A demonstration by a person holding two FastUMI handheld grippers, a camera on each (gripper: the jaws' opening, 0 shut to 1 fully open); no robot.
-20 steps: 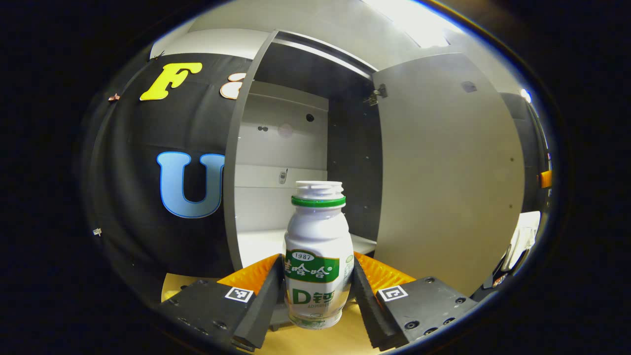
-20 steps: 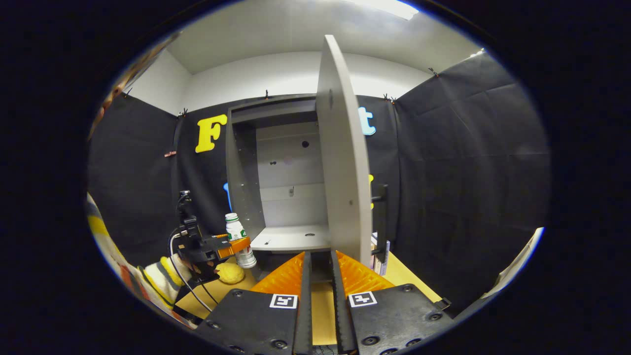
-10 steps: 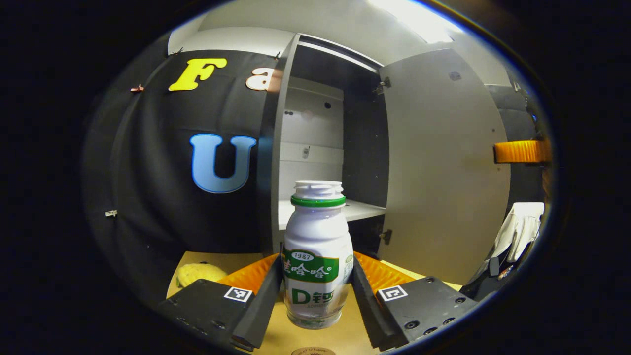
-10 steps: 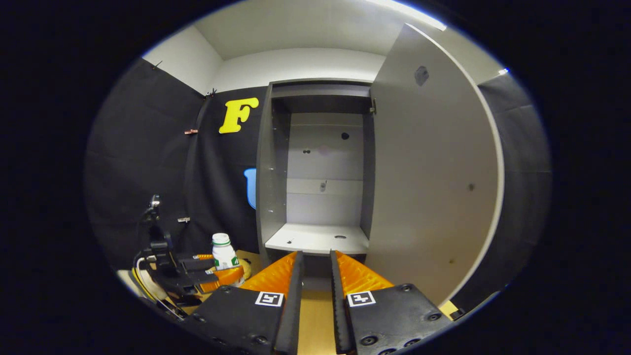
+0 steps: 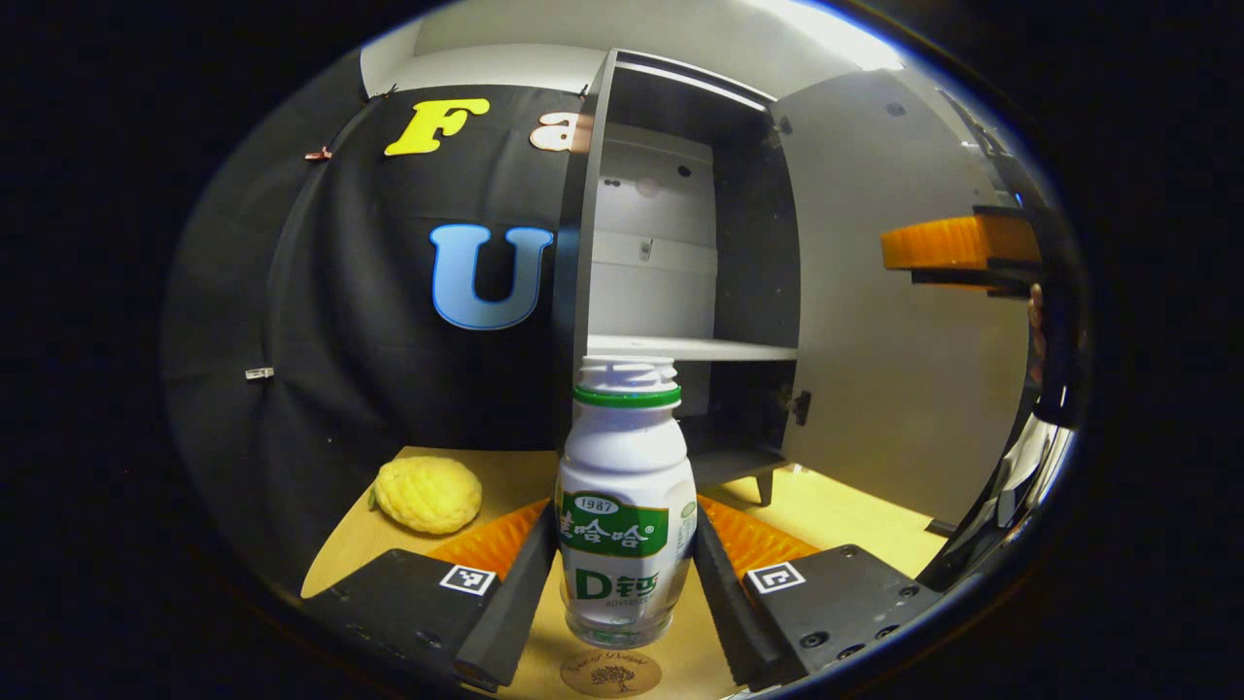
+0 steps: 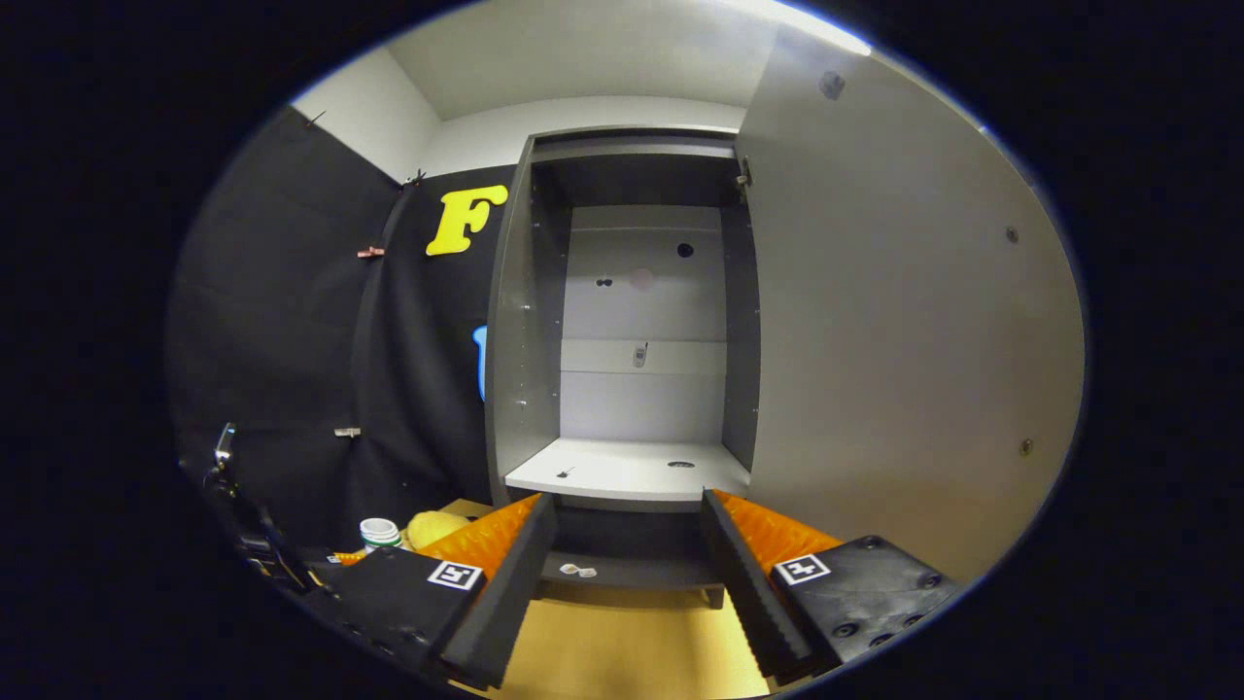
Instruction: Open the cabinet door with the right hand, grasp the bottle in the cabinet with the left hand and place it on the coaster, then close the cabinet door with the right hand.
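While the left gripper (image 5: 622, 583) points level toward the cabinet, we see its two fingers pressed against either side of the bottle (image 5: 627, 506), holding it upright. The bottle is white with a green label and a green ring under its cap. Its base sits just above, or barely on, a round coaster (image 5: 610, 673) on the wooden table (image 5: 836, 506); we cannot tell whether they touch.

In the right gripper view, the right gripper (image 6: 630, 574) also faces the cabinet, its jaws spread wide with nothing between them. Low at the left of that view we see the bottle's cap (image 6: 379, 533) poking up behind the gripper body.

The left gripper view adds what the other view barely shows: a yellow, bumpy lemon-like object (image 5: 428, 494) lying on the table to the bottle's left, near the booth's black wall. At the far right edge of that view, a ridged finger of the other gripper (image 5: 957, 243) hangs in front of the door.

Farther off stands the grey cabinet (image 6: 525, 321), its shelf (image 6: 627, 469) bare. The cabinet door (image 6: 904, 340) is swung fully open to the right.
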